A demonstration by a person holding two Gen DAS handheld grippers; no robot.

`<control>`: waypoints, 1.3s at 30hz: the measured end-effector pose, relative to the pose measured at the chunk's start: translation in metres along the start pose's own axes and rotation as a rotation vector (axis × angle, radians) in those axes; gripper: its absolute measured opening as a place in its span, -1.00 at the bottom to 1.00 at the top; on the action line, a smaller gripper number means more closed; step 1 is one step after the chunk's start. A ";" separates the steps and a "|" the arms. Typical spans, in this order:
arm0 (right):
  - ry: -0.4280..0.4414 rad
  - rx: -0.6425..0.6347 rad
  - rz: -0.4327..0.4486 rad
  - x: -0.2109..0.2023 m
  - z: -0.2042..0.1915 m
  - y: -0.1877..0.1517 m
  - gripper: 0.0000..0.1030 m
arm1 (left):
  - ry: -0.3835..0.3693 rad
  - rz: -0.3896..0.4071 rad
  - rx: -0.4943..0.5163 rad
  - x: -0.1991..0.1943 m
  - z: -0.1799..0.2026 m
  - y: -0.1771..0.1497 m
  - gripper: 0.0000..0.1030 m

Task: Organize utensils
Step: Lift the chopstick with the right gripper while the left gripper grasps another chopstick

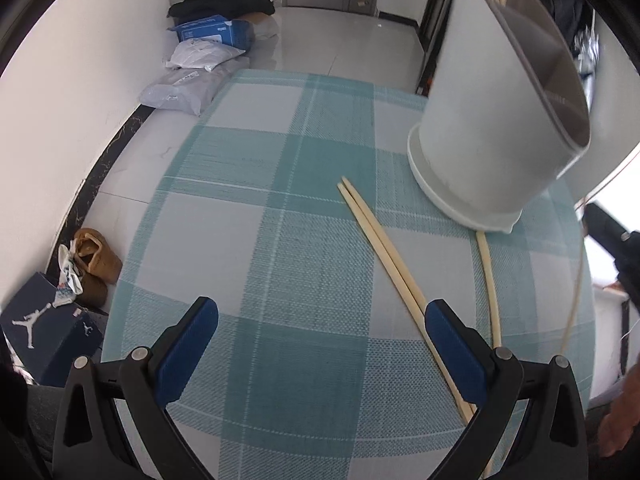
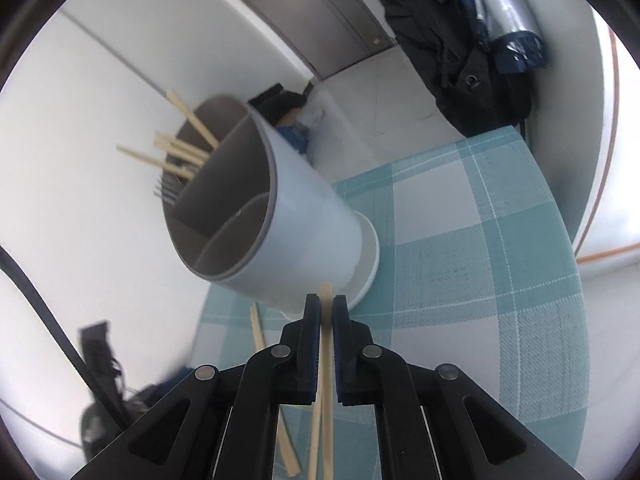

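A white utensil holder point(image 1: 492, 112) with a grey divided inside stands at the far right of the checked table; in the right wrist view the holder point(image 2: 280, 216) holds several chopsticks and a fork point(image 2: 170, 190). A pair of wooden chopsticks point(image 1: 384, 248) lies on the cloth, running under my left gripper's right finger. Another chopstick point(image 1: 490, 280) lies by the holder's base. My left gripper point(image 1: 322, 318) is open and empty above the cloth. My right gripper point(image 2: 326, 302) is shut on a chopstick point(image 2: 326, 360), its tip near the holder's base.
The round table wears a teal and grey checked cloth point(image 1: 280, 220). On the floor at the left are shoes point(image 1: 94, 264), a shoe box point(image 1: 44, 328), plastic parcels point(image 1: 188, 80) and dark clothes. A dark jacket point(image 2: 468, 52) hangs behind the table.
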State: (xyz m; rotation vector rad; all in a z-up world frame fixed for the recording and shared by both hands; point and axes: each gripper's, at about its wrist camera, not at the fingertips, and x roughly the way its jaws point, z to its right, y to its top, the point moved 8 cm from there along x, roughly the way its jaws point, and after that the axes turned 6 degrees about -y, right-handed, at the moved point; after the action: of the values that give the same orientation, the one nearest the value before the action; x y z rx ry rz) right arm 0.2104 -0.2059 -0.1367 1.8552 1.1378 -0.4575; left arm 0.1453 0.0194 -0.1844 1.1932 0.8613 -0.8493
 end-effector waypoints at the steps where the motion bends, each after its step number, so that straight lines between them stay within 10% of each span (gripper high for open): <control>1: 0.012 0.014 0.005 -0.002 0.003 0.001 -0.90 | 0.013 -0.010 0.009 0.002 0.001 -0.001 0.97; 28: 0.048 -0.058 0.117 -0.048 -0.005 0.015 -0.90 | 0.066 -0.209 0.011 0.025 -0.015 0.008 0.97; 39: 0.051 -0.049 0.126 -0.051 -0.004 0.018 -0.90 | 0.090 -0.188 -0.009 0.035 -0.020 0.042 0.48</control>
State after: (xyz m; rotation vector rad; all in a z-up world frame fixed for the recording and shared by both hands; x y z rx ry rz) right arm 0.1993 -0.2329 -0.0908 1.8927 1.0490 -0.3091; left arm 0.1959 0.0430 -0.2022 1.1620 1.0620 -0.9483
